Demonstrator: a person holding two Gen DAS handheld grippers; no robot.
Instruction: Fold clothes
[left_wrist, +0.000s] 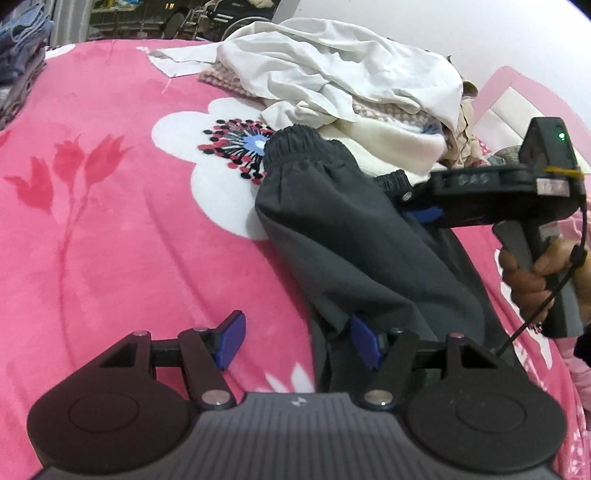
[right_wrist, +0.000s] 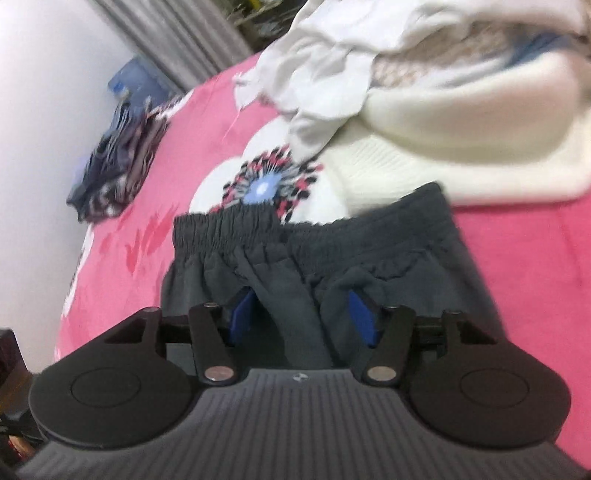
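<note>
While a pair of dark grey trousers (left_wrist: 343, 236) lies across the pink flowered blanket (left_wrist: 110, 240) at the centre of the left wrist view, the left gripper (left_wrist: 299, 341) stands with its blue pads well apart at the bottom of the frame, one pad against the trouser edge and nothing between them. At the right of that view a hand (left_wrist: 535, 277) holds the right gripper (right_wrist: 299, 314) over the waistband. In the right wrist view its jaws are partly apart with bunched trouser cloth between them; whether the pads press on it I cannot tell. A heap of white clothes (left_wrist: 332, 70) sits at the upper centre.
</note>
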